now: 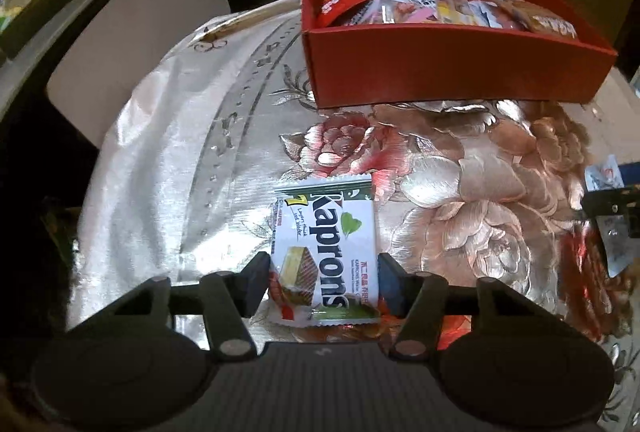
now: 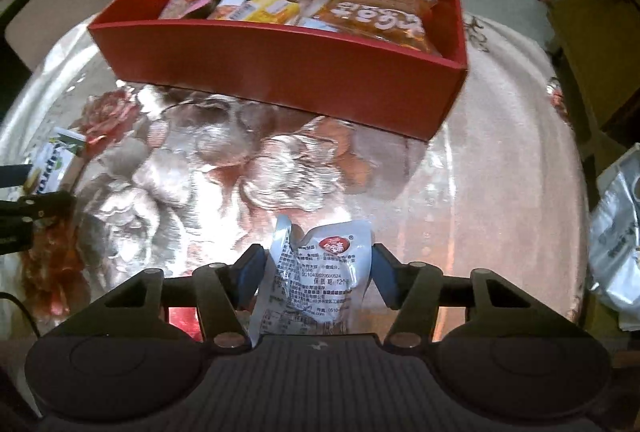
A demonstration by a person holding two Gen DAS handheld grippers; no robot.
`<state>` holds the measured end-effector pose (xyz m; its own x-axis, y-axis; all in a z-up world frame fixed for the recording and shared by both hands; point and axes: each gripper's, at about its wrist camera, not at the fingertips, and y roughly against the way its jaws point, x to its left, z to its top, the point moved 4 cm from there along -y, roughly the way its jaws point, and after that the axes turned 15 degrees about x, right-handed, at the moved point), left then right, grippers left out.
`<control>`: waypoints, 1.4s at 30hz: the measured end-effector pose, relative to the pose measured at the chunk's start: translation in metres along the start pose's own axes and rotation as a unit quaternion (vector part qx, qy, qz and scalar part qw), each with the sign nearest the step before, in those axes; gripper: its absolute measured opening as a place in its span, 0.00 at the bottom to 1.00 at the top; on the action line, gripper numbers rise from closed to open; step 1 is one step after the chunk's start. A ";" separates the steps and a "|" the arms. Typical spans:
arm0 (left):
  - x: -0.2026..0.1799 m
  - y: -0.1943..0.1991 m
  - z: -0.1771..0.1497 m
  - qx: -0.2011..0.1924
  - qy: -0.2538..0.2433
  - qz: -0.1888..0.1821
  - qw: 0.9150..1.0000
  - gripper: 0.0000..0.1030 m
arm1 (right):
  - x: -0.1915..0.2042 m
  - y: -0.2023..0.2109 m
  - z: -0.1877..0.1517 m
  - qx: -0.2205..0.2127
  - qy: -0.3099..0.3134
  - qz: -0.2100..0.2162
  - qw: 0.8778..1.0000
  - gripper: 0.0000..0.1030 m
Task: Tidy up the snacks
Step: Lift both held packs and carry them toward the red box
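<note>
Left gripper (image 1: 324, 282): jaws clamped on the long edges of a Kaprons wafer pack (image 1: 326, 252), gripping its near half. Pack is a flat rectangle of glossy white film with crimped end seals. Long axis runs straight ahead along the fingers, far end toward the red box (image 1: 440, 68). Pack sits low over the tablecloth (image 1: 160, 152); contact with the cloth cannot be told.

Right gripper (image 2: 316, 270): jaws closed on a small white pouch (image 2: 316, 272). Pouch is crinkled, shiny foil-like film, printed text facing the camera, red round logo near its top. Long axis roughly along the fingers; the top edge is crumpled and curls up at the left.

Red box: rectangular, matte card walls, open top, standing on the cloth beyond both grippers. It holds assorted snack packets (image 2: 376, 16), loosely overlapped.

Tablecloth: satin sheen, embossed floral pattern, pink and silver.
</note>
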<state>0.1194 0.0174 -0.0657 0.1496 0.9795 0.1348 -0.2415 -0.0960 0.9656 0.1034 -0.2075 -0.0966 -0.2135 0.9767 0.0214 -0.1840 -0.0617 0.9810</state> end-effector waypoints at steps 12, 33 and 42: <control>-0.015 0.022 0.004 -0.033 -0.020 -0.010 0.999 0.50 | 0.034 0.025 0.013 -0.038 0.038 0.025 0.998 0.62; -0.023 0.048 0.020 -0.086 -0.026 -0.002 0.996 0.50 | 0.049 0.059 0.018 -0.092 0.060 0.034 0.993 0.62; -0.021 0.061 0.029 -0.111 -0.018 0.002 0.994 0.50 | 0.046 0.078 0.024 -0.123 0.053 0.038 0.990 0.63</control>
<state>0.1295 -0.0145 -0.0034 0.1817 0.9719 0.1498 -0.4465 -0.0541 0.8931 0.1019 -0.1628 -0.0141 -0.3329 0.9410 0.0605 -0.3880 -0.1952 0.9007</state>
